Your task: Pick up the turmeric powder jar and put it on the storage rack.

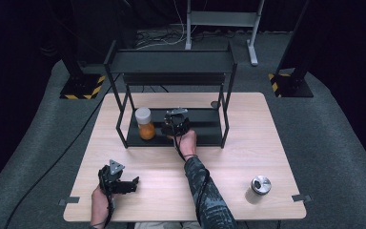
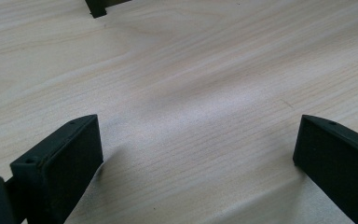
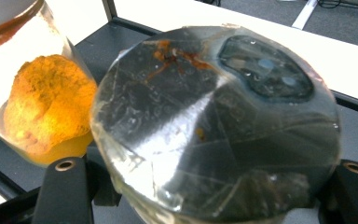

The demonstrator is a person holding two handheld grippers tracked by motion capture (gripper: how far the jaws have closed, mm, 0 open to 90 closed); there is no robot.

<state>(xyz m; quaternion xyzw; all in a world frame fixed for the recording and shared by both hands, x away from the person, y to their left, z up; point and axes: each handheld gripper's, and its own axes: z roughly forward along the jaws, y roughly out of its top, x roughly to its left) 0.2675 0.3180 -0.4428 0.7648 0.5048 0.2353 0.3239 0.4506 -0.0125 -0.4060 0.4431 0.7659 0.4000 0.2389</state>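
On the black metal rack's lower shelf (image 1: 205, 136), your right gripper (image 3: 205, 186) clamps a clear foil-topped jar (image 3: 214, 121) beside the white-capped jar of orange powder (image 1: 145, 124). Your left gripper (image 2: 198, 163) hovers over the pale wooden table (image 1: 248, 152), jaws spread wide and holding nothing.

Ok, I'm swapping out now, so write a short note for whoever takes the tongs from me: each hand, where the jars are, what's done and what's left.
Left tongs: open, holding nothing, low over the table's near-left part.
Right tongs: shut on a foil-topped jar at the rack's lower shelf, right beside the orange-powder jar.
Done: the orange-powder jar stands on that shelf.
Left, probably: set the held jar down and release; a second foil-topped jar waits near the table's front right corner.
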